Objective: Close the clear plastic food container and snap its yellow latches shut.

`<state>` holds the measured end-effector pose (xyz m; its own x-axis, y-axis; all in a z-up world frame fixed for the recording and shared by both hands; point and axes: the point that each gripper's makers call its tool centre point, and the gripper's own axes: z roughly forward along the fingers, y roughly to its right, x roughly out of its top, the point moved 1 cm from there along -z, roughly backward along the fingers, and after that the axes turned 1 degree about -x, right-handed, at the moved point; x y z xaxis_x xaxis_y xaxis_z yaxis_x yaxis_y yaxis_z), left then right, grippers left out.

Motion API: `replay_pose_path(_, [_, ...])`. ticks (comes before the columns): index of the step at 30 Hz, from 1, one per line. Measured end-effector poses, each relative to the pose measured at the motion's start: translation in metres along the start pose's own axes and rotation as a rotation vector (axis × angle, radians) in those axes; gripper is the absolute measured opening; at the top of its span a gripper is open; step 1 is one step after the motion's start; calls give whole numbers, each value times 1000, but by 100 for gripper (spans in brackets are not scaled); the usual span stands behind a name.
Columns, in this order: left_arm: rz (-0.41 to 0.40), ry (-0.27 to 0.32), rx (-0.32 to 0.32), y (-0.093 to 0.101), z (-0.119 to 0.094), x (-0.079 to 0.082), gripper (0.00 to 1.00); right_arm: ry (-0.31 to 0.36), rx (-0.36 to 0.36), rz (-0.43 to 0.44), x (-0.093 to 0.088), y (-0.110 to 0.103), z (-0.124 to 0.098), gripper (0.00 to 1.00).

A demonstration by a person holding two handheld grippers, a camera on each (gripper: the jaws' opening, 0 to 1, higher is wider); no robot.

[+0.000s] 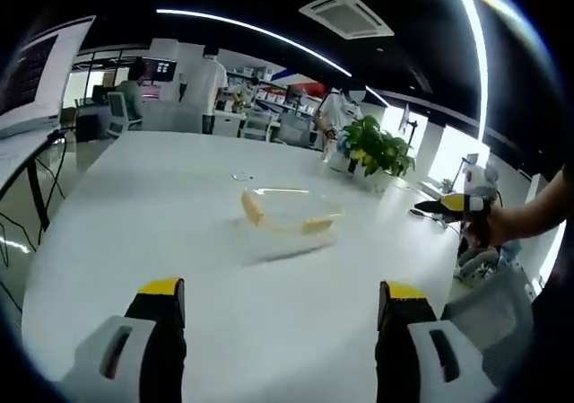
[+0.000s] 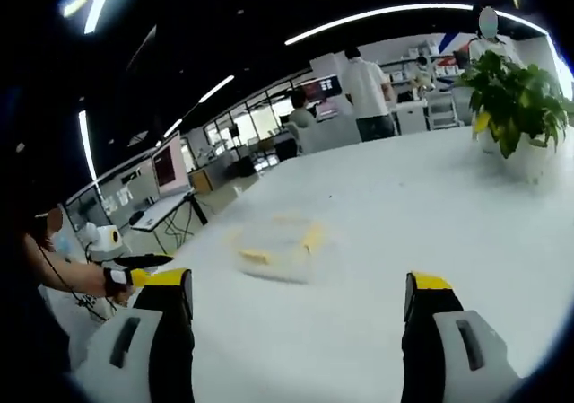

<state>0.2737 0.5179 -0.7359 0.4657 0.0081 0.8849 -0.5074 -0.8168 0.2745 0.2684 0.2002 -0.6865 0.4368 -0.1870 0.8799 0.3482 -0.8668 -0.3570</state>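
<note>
A clear plastic food container [image 1: 285,219] with yellow latches [image 1: 252,207] sits on the white table [image 1: 152,205], beyond my left gripper [image 1: 282,309], whose jaws stand wide apart with nothing between them. In the right gripper view the same container [image 2: 276,246] looks blurred, ahead of my right gripper [image 2: 300,302], also open and empty. Whether the lid is pressed down I cannot tell. The right gripper [image 1: 459,205] shows at the right edge of the left gripper view, held by a hand. At the left of the right gripper view the left gripper [image 2: 143,268] appears.
A potted green plant [image 1: 377,149] stands at the far side of the table, seen also as the plant [image 2: 513,98] in the right gripper view. People [image 1: 204,87] stand among desks and monitors behind. A side desk [image 1: 22,147] lies to the left.
</note>
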Motion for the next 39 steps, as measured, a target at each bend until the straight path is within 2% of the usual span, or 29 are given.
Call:
replay_pose_path(3, [-9,25,5,9,-10,3,86,17,-5,10,0,-5,-13,97])
replay_pose_path(5, [-20,64,4,15,-17,8,85,35,-6,25,2,-8,-22,98])
replay_pose_path(8, [-28,78,1,24,-25,9,85,51,1,28,2,-13,-32,98])
replay_pose_path(16, [-41,82,4,46,-38,-5,85,74,25,8,-5,-31,-49,98])
replay_pose_path(19, [-25,73,6,53,-42,-10,83,76,46,-29,-11,-39,-50,98])
replay_pose_path(22, [-29,88,17,56,-44,-11,82,53,66,-69,-23,-46,-48,99])
replay_pose_path(25, [-11,90,45,55,-44,-15,76,37,82,-120,-28,-49,-47,99])
replay_pose_path(27, [-19,97,50,54,-44,-14,77,49,81,-95,-27,-48,-46,98])
replay_pose_path(29, [13,100,62,54,-44,-12,77,63,67,-97,-26,-46,-47,98])
replay_pose_path(31, [3,106,63,54,-43,-13,77,72,57,-109,-29,-46,-46,98])
replay_pose_path(33, [10,93,75,53,-42,-18,77,69,56,-121,-32,-49,-45,97])
replay_pose_path(39, [23,79,59,57,-38,-22,74,28,78,-173,-44,-55,-41,97])
